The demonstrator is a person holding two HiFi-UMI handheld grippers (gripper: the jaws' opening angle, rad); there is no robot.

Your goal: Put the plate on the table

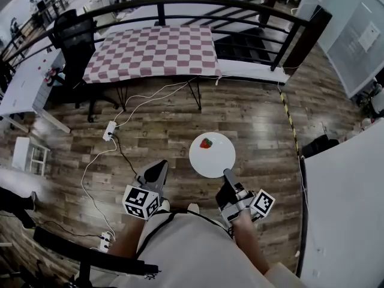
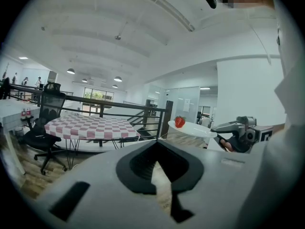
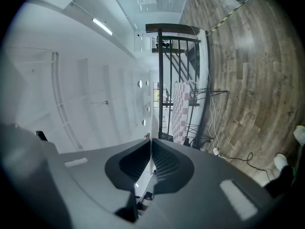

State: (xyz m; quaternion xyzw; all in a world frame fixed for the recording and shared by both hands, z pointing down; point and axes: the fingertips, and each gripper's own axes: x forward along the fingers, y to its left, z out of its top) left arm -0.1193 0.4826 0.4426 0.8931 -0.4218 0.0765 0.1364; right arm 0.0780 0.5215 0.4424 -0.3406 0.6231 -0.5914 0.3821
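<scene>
The white plate (image 1: 212,155) is up in the air over the brown wood floor (image 1: 258,116). It sits flat. A little red strawberry (image 1: 206,143) lies on the plate, near the far edge and a bit to the left.

The right gripper (image 1: 228,176) pinches the near edge of the plate. Its two jaws are squeezed tight on the rim, and in the right gripper view the plate (image 3: 150,123) shows only as a thin white line between them. The person's hand (image 1: 245,225) holds this gripper from behind.

The left gripper (image 1: 161,165) is off to the left of the plate and does not touch it. Its jaws are together with nothing in them. From the left gripper view you can see the plate (image 2: 193,129) from the side, with the strawberry (image 2: 179,122) on top.

The table (image 1: 150,53) is well apart from the plate, farther ahead. It has a red and white checked cloth on it. A black chair (image 1: 75,38) stands at its left end. A dark railing (image 1: 180,5) curves behind the table. A white power strip (image 1: 109,131) lies on the floor near the table legs
</scene>
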